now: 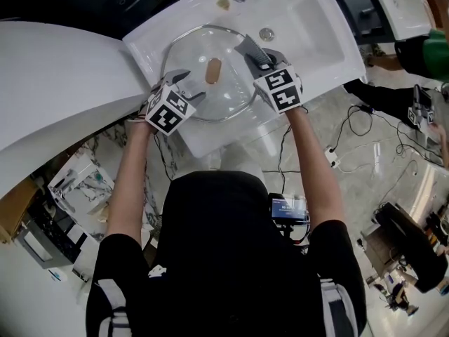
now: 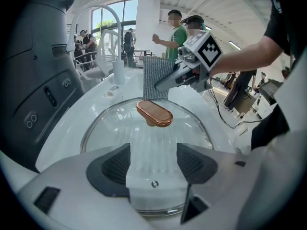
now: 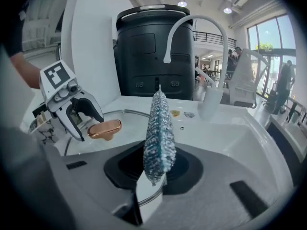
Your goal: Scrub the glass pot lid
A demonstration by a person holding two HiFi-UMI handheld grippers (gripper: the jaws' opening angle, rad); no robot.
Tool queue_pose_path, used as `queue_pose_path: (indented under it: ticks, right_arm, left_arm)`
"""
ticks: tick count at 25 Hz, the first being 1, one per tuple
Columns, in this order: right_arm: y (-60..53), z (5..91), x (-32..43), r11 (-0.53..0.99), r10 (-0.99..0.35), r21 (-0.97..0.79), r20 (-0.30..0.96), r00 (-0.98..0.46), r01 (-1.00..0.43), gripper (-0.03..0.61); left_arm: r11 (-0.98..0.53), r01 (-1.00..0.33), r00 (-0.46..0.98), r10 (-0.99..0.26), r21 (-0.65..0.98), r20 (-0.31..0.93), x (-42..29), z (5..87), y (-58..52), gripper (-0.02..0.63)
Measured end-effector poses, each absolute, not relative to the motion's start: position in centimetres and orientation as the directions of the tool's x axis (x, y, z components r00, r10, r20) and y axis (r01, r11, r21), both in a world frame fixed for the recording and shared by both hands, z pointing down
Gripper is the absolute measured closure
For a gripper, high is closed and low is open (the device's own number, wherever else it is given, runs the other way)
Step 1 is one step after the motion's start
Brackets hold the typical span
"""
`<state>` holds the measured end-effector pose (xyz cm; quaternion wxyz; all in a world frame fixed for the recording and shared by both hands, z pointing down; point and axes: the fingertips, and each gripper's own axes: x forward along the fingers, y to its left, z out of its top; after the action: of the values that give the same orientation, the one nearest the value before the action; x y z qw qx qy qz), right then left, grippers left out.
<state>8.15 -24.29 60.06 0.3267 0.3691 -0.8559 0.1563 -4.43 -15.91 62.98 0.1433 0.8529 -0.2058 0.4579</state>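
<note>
- White moulded sink surface fills the scene in a bright, open hall, seen from above by a person in a black top whose bare forearms reach forward to it.
- Nearest the person, the left gripper sits over the near-left rim of the lid. Its jaws stand wide apart with nothing clamped between them, and only the lid's rim and clear dome show through the gap. I cannot tell whether it touches the glass.
- To its right, the right gripper has its jaws closed on a flat, silvery-grey mesh scouring pad. The pad stands upright on its edge between the jaws and points out over the lid's far-right side.
- A round, clear glass pot lid with a metal rim lies dome-up in the shallow left part of the sink, between the two grippers.
- At the lid's centre is an oval, copper-coloured knob, just beyond the left gripper's jaws and close to the pad.
- Further on, a small round metal drain sits in the sink floor beyond the lid.
- A tall white gooseneck tap arches over the sink's far edge.
- Behind it stands a large black barrel-shaped machine.
- In the distance, several people stand near tall windows.
</note>
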Motion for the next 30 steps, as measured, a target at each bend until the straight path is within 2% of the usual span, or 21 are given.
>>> queue_pose_path:
  ticks: [6,30]
  right_arm:
    - [-24.2,60.1,7.9,0.692,-0.571,0.069,0.662,-0.486,-0.719,0.511]
    - [-20.7,59.8,6.5,0.733,-0.524,0.02,0.654,-0.546,-0.68,0.511]
  left_arm:
    - [-0.875,-0.48,0.501,-0.22,0.058,0.837,-4.5,62.9,-15.8,0.339]
    - [-0.878,-0.474,0.516,-0.22,0.062,0.828,-4.4,62.9,-16.0,0.339]
